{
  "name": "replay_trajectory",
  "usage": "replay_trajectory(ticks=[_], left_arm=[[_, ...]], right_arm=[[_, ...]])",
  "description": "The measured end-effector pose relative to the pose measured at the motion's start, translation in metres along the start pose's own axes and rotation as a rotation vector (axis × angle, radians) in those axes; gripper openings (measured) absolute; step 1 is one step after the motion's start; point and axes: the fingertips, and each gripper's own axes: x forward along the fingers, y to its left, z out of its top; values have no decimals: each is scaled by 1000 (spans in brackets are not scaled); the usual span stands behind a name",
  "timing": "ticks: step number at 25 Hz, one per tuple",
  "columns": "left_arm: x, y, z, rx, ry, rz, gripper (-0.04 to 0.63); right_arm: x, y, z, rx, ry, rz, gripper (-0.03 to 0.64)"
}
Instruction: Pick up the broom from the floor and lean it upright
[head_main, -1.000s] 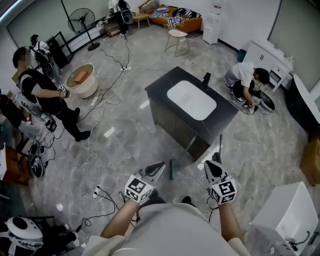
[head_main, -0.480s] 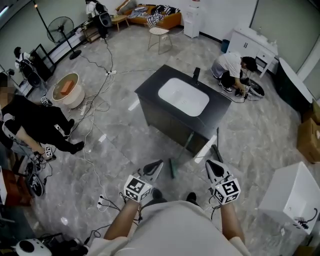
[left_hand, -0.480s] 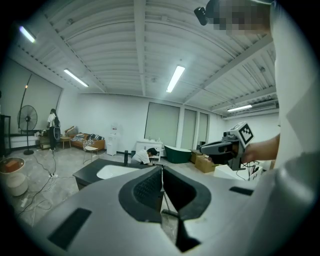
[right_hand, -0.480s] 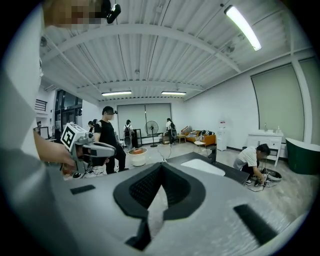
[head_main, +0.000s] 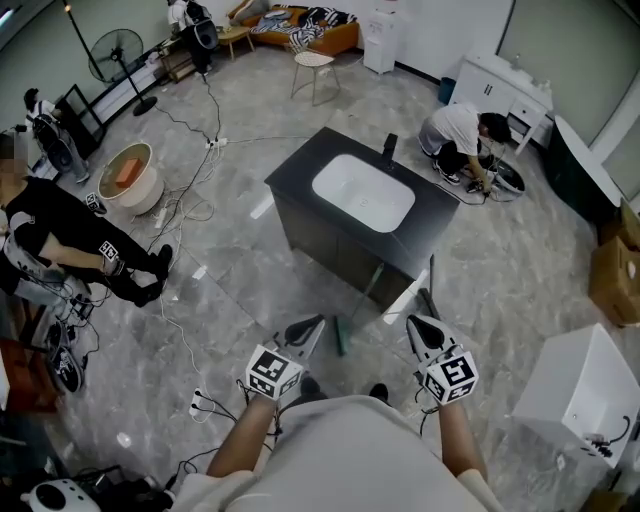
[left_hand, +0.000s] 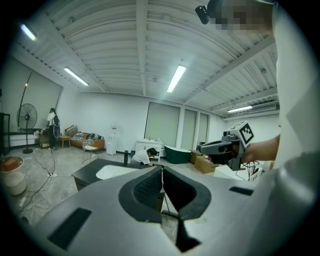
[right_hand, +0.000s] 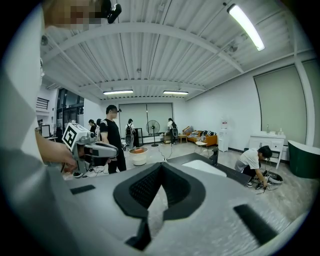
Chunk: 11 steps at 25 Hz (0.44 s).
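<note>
Both tongs shut & empty, broom not picked up yet.
My L gripper (head_main: 316, 325) and R gripper (head_main: 413, 324) are held out roughly level over the marble floor (head_main: 230, 300), jaws pressed together w/ nothing btwn them. The broom (head_main: 340, 336) lies on the floor btwn the two tips, green head showing, just in front of the dark sink cabinet (head_main: 330, 235).

Wears a pale beige short-sleeved shirt (head_main: 340, 455) at six o'clock, dark shoes (head_main: 378, 392) peeking out beyond. Grey, black-padded left gripper (head_main: 316, 324) at seven, right gripper (head_main: 412, 322) at five, each capped by a white cube (head_main: 272, 372) with black square markers.
</note>
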Motion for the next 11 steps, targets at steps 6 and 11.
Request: replay_trajectory(ticks=[6,11], left_arm=[[11,0,-3,-12,10,-7,11],[6,0,-5,-32,12,-1,11]], right_arm=[[2,-12,-5,19,-5,-12,-1],[3,-6,-2,34,-3,3,-1]])
